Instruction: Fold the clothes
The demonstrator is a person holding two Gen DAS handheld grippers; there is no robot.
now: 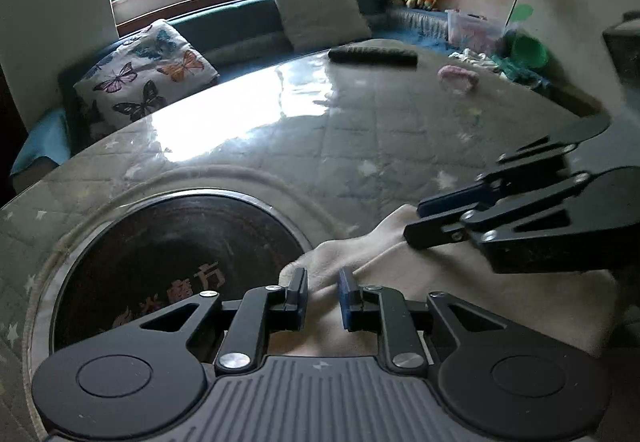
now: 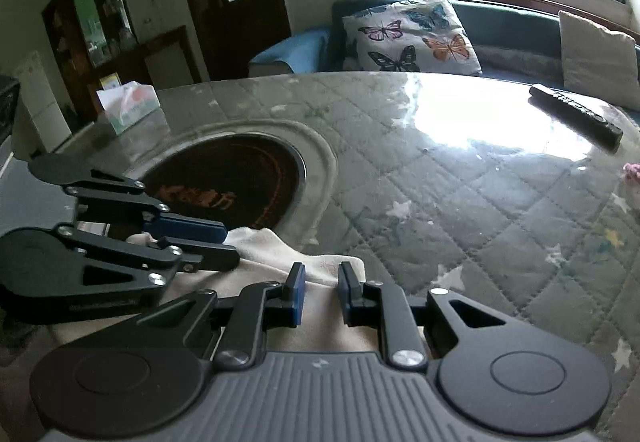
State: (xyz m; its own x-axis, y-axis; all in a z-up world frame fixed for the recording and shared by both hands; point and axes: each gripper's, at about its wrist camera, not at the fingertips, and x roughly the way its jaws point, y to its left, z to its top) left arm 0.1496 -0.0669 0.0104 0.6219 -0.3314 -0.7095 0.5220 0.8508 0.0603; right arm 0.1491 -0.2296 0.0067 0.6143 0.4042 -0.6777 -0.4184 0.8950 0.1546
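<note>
A cream-coloured garment point(image 1: 460, 282) lies bunched on the near edge of a quilted, glossy-covered table point(image 1: 360, 130), and both grippers are over it. The left gripper point(image 1: 323, 284) has its fingers set at a narrow gap, with a raised fold of the cream cloth running up between the two blue pads point(image 1: 346, 296); whether the pads press the cloth cannot be told. The right gripper point(image 2: 322, 284) stands the same way in its own view, fingers narrowly apart, a ridge of the garment point(image 2: 280, 250) just ahead of and between the tips. Seen from the left wrist, the right gripper's fingers come in from the right and lie on top of the cloth, just beyond the left fingertips. Left of and just beyond the left fingers a round dark hotplate point(image 1: 172, 266) with orange characters is sunk into the table. Far past the fingertips lie a black remote control point(image 1: 372, 55) and a small pink object point(image 1: 458, 74). A butterfly-print cushion point(image 2: 412, 36) and a tissue box point(image 2: 128, 104) sit beyond the table's far edge.
</note>
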